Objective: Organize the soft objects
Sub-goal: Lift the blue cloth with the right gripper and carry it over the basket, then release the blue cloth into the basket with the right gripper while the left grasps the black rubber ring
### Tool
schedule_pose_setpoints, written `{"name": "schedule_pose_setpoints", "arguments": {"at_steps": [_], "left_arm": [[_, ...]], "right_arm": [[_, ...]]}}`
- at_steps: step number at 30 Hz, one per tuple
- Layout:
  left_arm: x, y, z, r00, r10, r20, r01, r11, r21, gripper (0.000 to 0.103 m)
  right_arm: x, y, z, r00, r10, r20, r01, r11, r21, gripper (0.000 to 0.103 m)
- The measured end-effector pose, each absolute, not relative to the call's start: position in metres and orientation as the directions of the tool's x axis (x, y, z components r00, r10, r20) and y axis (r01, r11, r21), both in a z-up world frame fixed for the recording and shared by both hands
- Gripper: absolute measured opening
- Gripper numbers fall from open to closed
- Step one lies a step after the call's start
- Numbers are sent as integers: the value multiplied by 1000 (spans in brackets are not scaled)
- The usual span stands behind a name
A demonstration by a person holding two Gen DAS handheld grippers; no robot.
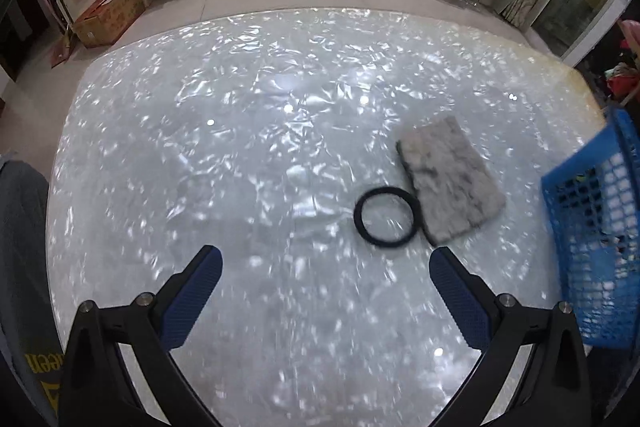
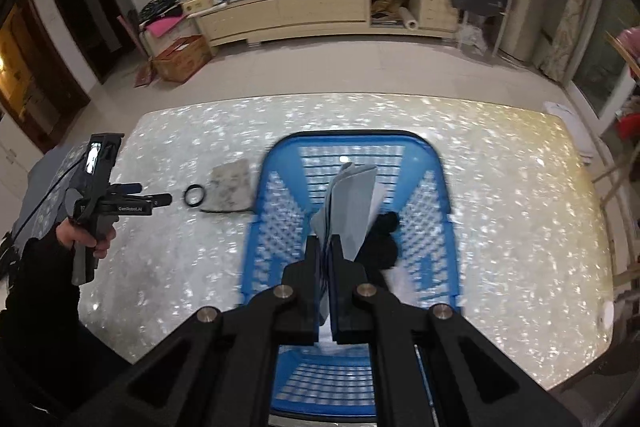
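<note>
Cloth (image 2: 352,203), pale grey, hangs pinched in the right claw (image 2: 329,247) above the blue basket (image 2: 280,163) on the tabletop (image 2: 500,187). Left claw (image 1: 326,263) is spread wide and empty; a black ring (image 1: 386,217) and grey pad (image 1: 450,179) lie at its one o'clock.

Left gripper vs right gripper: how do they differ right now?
The left gripper has its jaws spread wide with nothing between them; the right gripper is clamped on a folded grey-blue cloth. The left hangs over bare table by the black elastic ring; the right is over the blue plastic basket. Both point steeply down.
</note>
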State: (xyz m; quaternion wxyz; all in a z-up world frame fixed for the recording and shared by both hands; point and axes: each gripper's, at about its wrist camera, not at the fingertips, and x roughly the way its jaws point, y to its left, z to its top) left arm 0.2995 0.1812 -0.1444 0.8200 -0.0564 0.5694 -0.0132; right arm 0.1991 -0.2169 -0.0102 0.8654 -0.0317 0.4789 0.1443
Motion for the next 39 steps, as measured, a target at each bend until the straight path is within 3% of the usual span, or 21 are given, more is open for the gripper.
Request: {"name": "schedule_pose_setpoints", "arguments": {"at_steps": [7, 10, 16, 20, 23, 32, 39], "left_arm": [[329, 171, -174, 308, -33, -951, -32, 998, -45, 94], [338, 163, -182, 295, -12, -955, -16, 1000, -18, 84], [350, 147, -177, 304, -5, -953, 31, 1000, 5, 55], [352, 140, -172, 307, -17, -951, 46, 999, -2, 24], [354, 136, -170, 308, -25, -951, 41, 999, -13, 13], [330, 154, -173, 312, -89, -946, 25, 996, -85, 11], [299, 160, -165, 334, -124, -935, 30, 992, -121, 11]], "right_arm": [[201, -238, -10, 498, 202, -843, -263, 962, 75, 3], [199, -242, -6, 503, 182, -845, -258, 965, 54, 3], [201, -251, 2, 523, 157, -838, -247, 969, 28, 3], [207, -242, -5, 540, 96, -836, -257, 965, -55, 3], [212, -227, -22, 529, 19, -849, -273, 950, -149, 3], [188, -191, -67, 416, -14, -909, -404, 893, -199, 3], [184, -187, -90, 281, 78, -956, -440, 896, -56, 3]]}}
